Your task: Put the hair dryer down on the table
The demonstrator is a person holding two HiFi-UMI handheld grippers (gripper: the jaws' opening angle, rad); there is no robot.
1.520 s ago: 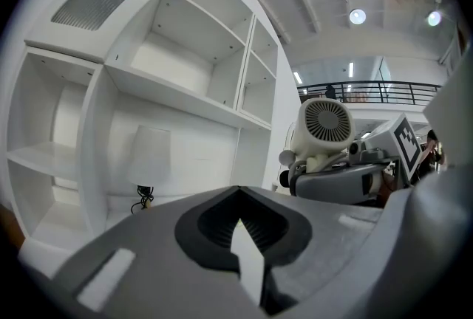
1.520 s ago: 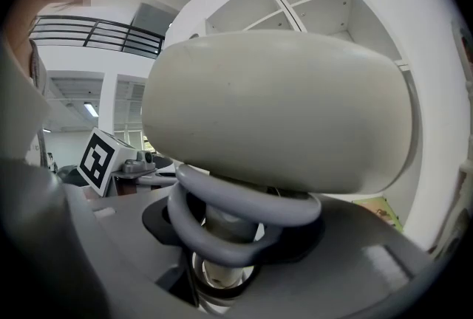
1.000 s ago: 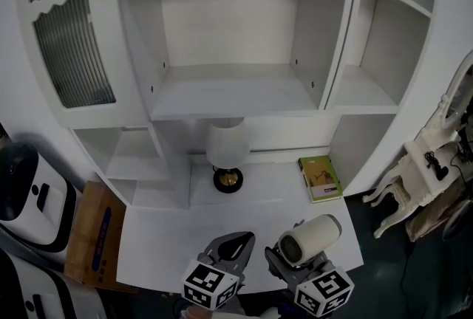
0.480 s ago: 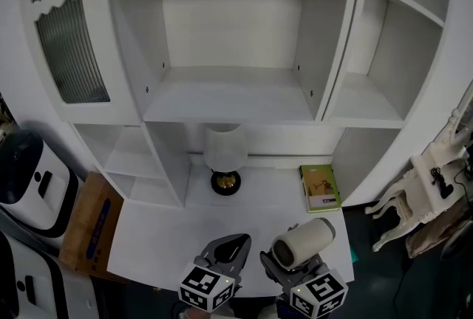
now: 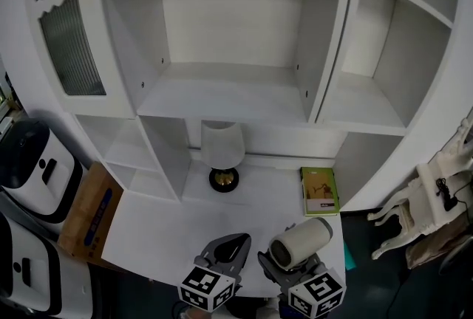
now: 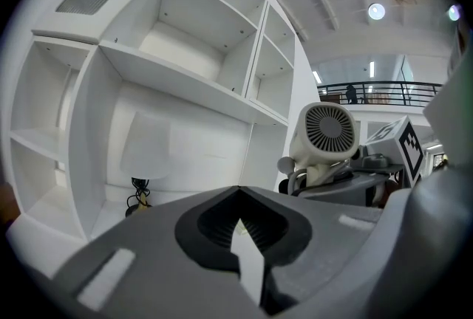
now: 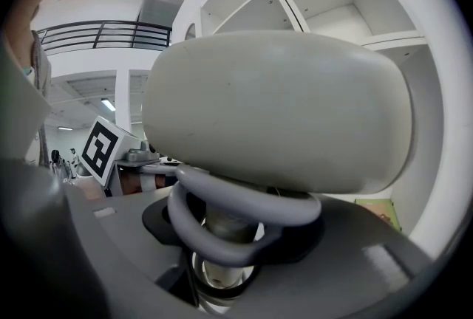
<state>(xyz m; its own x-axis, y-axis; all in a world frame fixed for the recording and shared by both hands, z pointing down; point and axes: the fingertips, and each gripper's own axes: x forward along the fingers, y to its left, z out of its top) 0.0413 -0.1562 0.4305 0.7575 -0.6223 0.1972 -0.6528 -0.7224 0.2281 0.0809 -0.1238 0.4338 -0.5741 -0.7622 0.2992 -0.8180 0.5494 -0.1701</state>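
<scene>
1. The right gripper point(image 5: 287, 271) has its jaws clamped on the handle of the dryer point(image 5: 301, 242). A grey loop wraps the handle just above the jaws.
2. The dryer is over the front right part of the worktop point(image 5: 162, 225), with its barrel lying sideways and its grille end towards the left gripper point(image 5: 230, 246).
3. The left gripper, just beside it, has its jaws pressed together on nothing.
4. A lamp point(image 5: 223, 155) and a green book point(image 5: 319, 190) sit further back on the worktop.

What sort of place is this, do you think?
Likely a mock home room set up inside a large hall: a white shelving unit with a desk, a table lamp and a green book, while a mezzanine railing shows past it.
</scene>
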